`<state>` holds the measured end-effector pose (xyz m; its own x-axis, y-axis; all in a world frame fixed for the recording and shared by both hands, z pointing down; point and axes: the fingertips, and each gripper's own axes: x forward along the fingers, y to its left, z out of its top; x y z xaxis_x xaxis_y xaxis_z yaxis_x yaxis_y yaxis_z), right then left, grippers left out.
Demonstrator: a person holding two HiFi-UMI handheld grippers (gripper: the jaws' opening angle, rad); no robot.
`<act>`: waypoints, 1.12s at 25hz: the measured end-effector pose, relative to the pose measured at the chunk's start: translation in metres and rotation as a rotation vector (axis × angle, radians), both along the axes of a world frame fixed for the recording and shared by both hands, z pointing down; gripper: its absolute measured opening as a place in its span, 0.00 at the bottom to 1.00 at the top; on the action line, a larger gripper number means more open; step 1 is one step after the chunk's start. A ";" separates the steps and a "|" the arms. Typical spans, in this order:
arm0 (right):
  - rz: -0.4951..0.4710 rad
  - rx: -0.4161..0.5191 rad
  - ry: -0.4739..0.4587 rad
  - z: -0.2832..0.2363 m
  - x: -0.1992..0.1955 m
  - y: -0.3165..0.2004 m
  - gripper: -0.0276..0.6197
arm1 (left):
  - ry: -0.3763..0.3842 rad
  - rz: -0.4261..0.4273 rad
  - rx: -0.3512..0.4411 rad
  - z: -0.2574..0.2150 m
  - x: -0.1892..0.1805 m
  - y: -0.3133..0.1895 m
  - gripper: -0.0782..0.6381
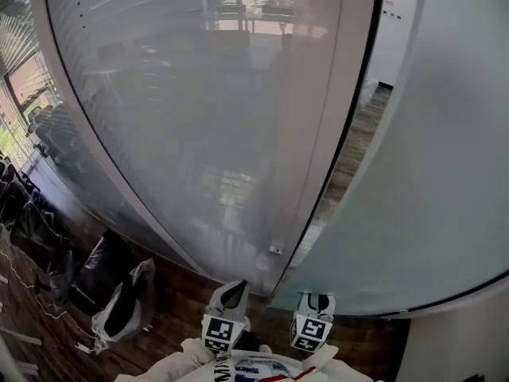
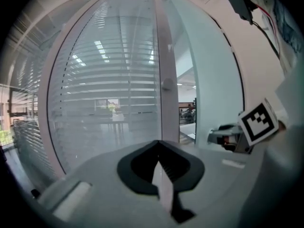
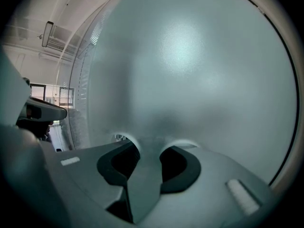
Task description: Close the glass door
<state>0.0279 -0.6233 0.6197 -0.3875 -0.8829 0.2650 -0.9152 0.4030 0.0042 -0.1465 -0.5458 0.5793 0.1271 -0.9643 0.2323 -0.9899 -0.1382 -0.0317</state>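
Fingers (image 3: pixel 116 165) half apart and empty on the right gripper (image 1: pixel 316 301), pinched together on the left gripper (image 1: pixel 232 294), face the ajar glass door (image 1: pixel 413 173) at one o'clock; pushing it shut looks next.

No legible text, number or brand in any view that I can make out.
- Left gripper's marker cube (image 1: pixel 222 333) and right gripper's marker cube (image 1: pixel 312 333): black-and-white square patterns only, no letters or digits.
- Clothing (image 1: pixel 254 368) at bottom edge of head view: dark, blue and red print, cut off and too small, I can't read it.
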 end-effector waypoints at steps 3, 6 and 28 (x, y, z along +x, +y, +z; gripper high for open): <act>0.009 0.002 0.001 0.001 -0.001 -0.008 0.23 | 0.010 0.019 -0.004 0.003 -0.005 -0.011 0.11; 0.024 0.002 0.001 0.002 -0.002 -0.015 0.23 | 0.016 0.031 -0.008 0.005 -0.010 -0.021 0.11; 0.092 0.028 0.008 -0.010 0.000 -0.054 0.23 | 0.053 0.159 0.041 -0.015 -0.011 -0.059 0.11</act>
<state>0.0277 -0.6773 0.6099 -0.3024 -0.9219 0.2422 -0.9483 0.3168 0.0218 -0.1571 -0.6051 0.5645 0.2897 -0.9396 0.1823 -0.9562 -0.2927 0.0113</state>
